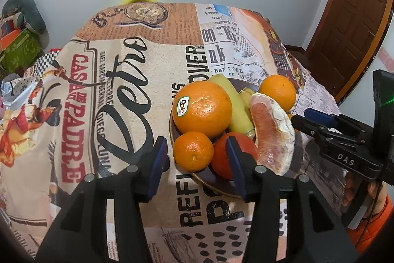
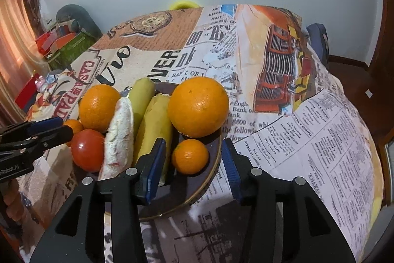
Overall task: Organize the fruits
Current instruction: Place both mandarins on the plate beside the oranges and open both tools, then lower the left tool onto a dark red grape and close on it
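A dark round plate (image 1: pixel 214 186) holds a heap of fruit: a big Dole-stickered orange (image 1: pixel 202 109), a small mandarin (image 1: pixel 193 150), a red tomato (image 1: pixel 242 152), bananas (image 1: pixel 234 102), a peeled pomelo wedge (image 1: pixel 273 134) and another orange (image 1: pixel 277 91). My left gripper (image 1: pixel 197 164) is open around the small mandarin at the plate's near rim. In the right wrist view my right gripper (image 2: pixel 194 169) is open over the plate (image 2: pixel 187 199), around a second small mandarin (image 2: pixel 190 156), below the big orange (image 2: pixel 198 107). Bananas (image 2: pixel 154 130), pomelo wedge (image 2: pixel 119 139) and tomato (image 2: pixel 88 150) lie left.
The table wears a printed newspaper-pattern cloth (image 1: pixel 118 95) that drops off at its edges. The right gripper's body (image 1: pixel 344 139) shows at the right of the plate in the left wrist view. Boxes and clutter (image 1: pixel 17 46) stand far left; a wooden door (image 1: pixel 352 11) is at right.
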